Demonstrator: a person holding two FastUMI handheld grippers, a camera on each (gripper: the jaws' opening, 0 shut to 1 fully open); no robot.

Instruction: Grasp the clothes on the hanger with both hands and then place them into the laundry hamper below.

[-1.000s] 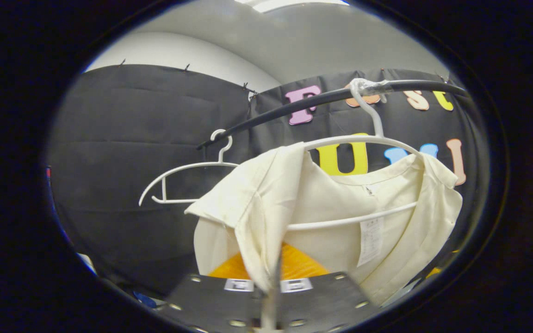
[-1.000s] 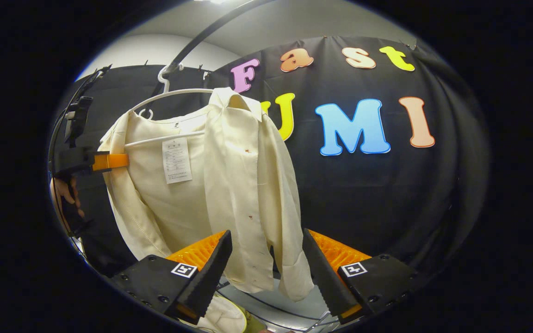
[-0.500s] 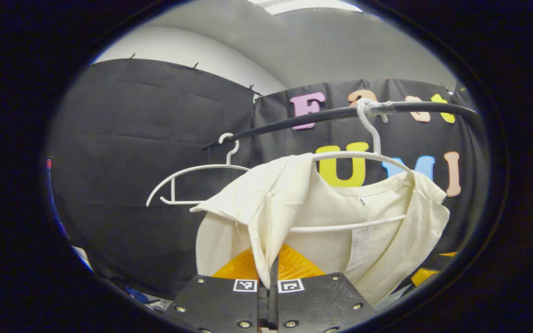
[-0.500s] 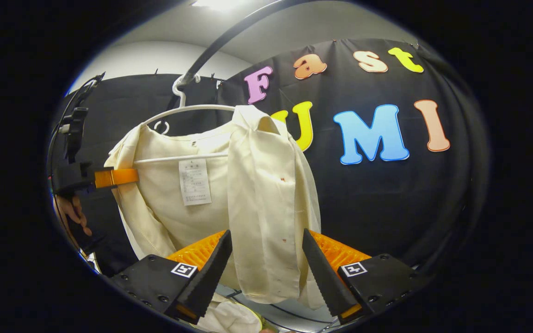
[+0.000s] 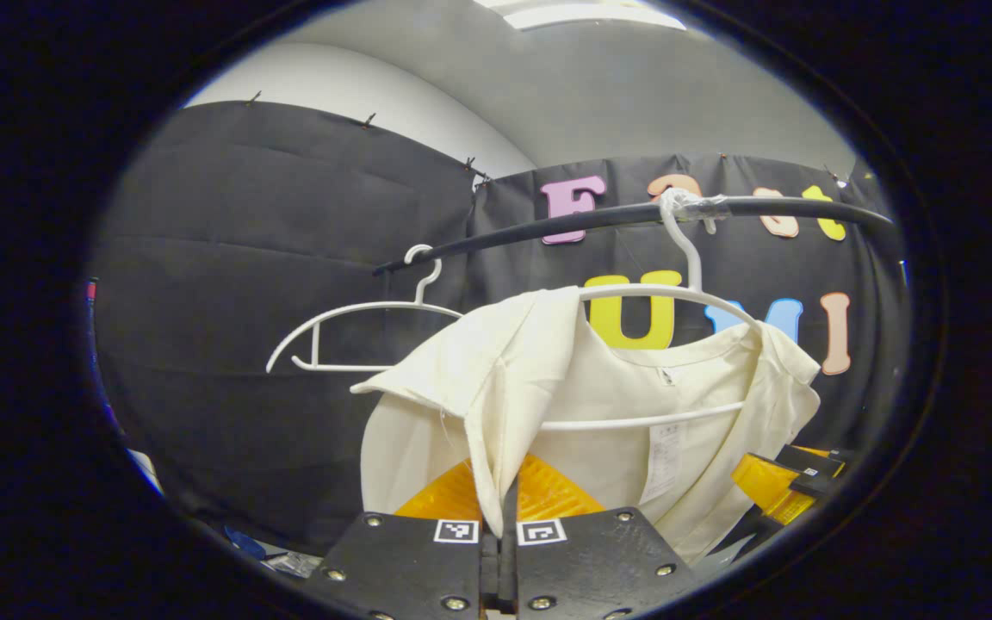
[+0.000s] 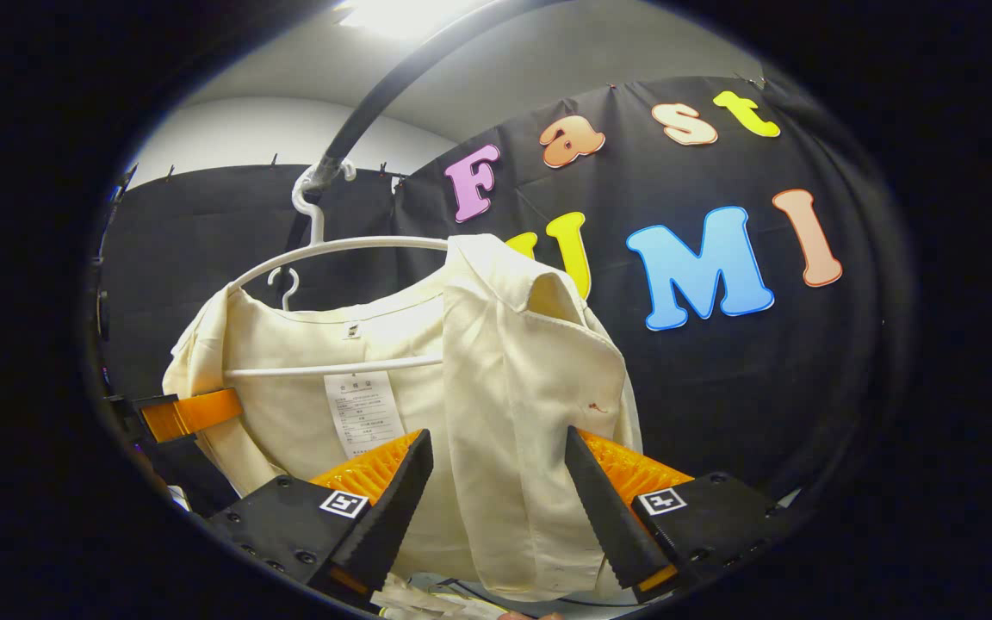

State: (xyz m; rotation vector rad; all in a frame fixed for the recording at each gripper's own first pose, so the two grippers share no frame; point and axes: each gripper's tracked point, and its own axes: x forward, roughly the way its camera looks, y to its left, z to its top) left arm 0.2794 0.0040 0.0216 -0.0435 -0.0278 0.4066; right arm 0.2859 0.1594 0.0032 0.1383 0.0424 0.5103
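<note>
We see a cream shirt (image 5: 599, 405) hanging on a white hanger (image 5: 677, 297), whose hook sits on a dark rail (image 5: 599, 220) in front of the booth's black cloth wall. In the left gripper view, the left gripper (image 5: 500, 517) is clamped tight on a fold of the shirt's front edge, the cloth running down into the seam between its closed fingers. In the right gripper view, the right gripper (image 6: 500, 508) stands spread wide, its two fingers (image 6: 393, 504) on either side of the shirt's other front panel (image 6: 530, 413); we cannot tell whether either finger touches the cloth. The same shirt (image 6: 427, 396) drapes from the hanger (image 6: 332, 250) there, a care label (image 6: 364, 413) showing on its inner back.

A second white hanger (image 5: 350, 323) hangs bare on the rail, to the left of the shirt in the left gripper view, well apart from it. We make out no hamper clearly; pale cloth (image 6: 427, 598) shows at the bottom edge of the right gripper view below the shirt's hem. Open wall lies to the right of the shirt in the right gripper view.
</note>
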